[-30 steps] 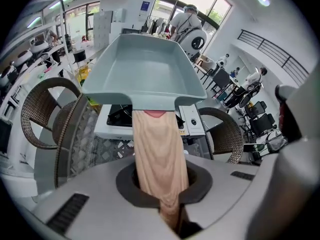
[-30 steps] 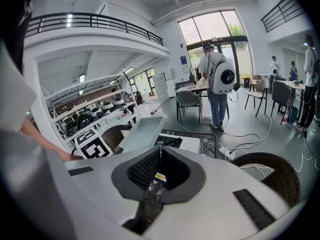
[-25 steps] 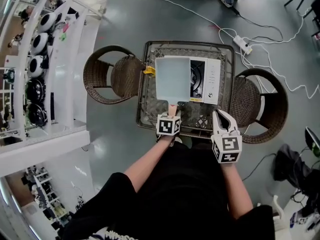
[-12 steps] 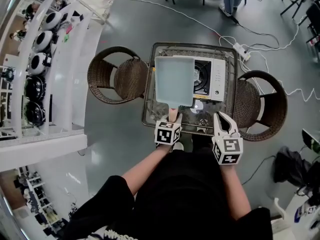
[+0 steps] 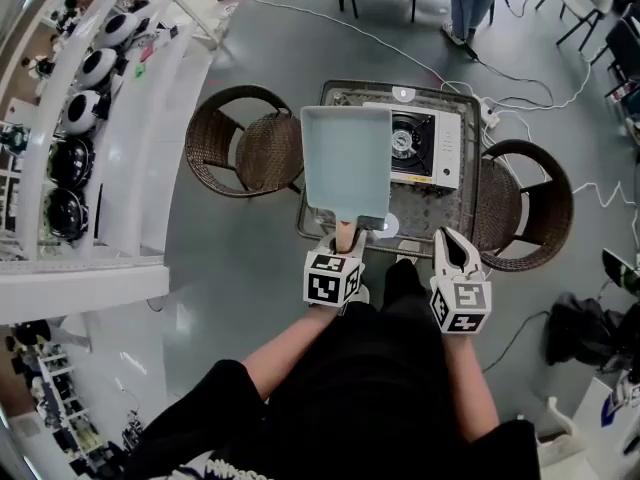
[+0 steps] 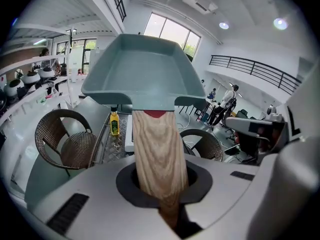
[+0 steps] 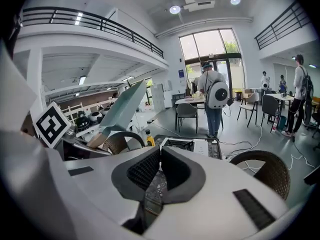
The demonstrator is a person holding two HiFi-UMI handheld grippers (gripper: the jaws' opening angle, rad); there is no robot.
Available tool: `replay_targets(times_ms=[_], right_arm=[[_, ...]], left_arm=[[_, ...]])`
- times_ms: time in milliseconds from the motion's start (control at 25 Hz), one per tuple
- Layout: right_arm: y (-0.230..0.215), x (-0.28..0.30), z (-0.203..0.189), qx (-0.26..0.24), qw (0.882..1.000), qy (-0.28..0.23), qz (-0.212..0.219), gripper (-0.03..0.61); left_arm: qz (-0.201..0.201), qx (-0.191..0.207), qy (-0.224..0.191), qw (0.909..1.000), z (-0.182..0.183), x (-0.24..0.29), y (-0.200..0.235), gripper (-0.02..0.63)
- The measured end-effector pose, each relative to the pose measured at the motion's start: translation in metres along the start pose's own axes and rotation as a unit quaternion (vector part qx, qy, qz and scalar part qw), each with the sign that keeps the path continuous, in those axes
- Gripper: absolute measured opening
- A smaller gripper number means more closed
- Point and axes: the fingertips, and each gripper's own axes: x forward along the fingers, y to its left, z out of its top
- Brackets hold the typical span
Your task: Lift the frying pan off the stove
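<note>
The square grey-green frying pan (image 5: 346, 158) hangs in the air over the table's left edge, clear of the white portable stove (image 5: 415, 143), whose burner is uncovered. My left gripper (image 5: 340, 246) is shut on the pan's wooden handle (image 5: 344, 234). In the left gripper view the handle (image 6: 157, 154) runs up from between the jaws to the pan (image 6: 142, 71), which tilts upward. My right gripper (image 5: 452, 243) hovers near the table's front edge, shut and empty; in its own view the pads (image 7: 159, 171) meet, with the pan (image 7: 122, 106) at the left and the stove (image 7: 182, 144) ahead.
The stove stands on a small glass-topped wicker table (image 5: 430, 218) between two round wicker chairs (image 5: 245, 153) (image 5: 520, 203). A yellow oil bottle (image 6: 114, 124) stands on the table. Cables and a power strip (image 5: 490, 113) lie on the floor behind. A person with a backpack (image 7: 215, 101) stands further off.
The pan has risen off the stove and shifted left with my left gripper, uncovering the burner. My right gripper stays shut by the table's front edge.
</note>
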Motion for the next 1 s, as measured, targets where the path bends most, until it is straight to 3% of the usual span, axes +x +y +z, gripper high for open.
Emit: replay_targets(times_ms=[320,560,1000], right_arm=[[0.037,-0.042,0.013,-0.017,0.999,-0.037,-0.02,0.032],[0.067,-0.063,0.032,0.005,0.997,-0.069,-0.015,0.032],[0.093,-0.086,0.048,-0.03,0.993,-0.109,-0.028,0.032]], left_arm=[[-0.005,0.037,-0.065,0.9972,0.007,-0.071,-0.004,0.04],[0.003,0.062,-0.106,0.9924,0.016,-0.112,0.0,0.04],[0.019,0.065,-0.154,0.9857,0.02,-0.153,0.016,0.04]])
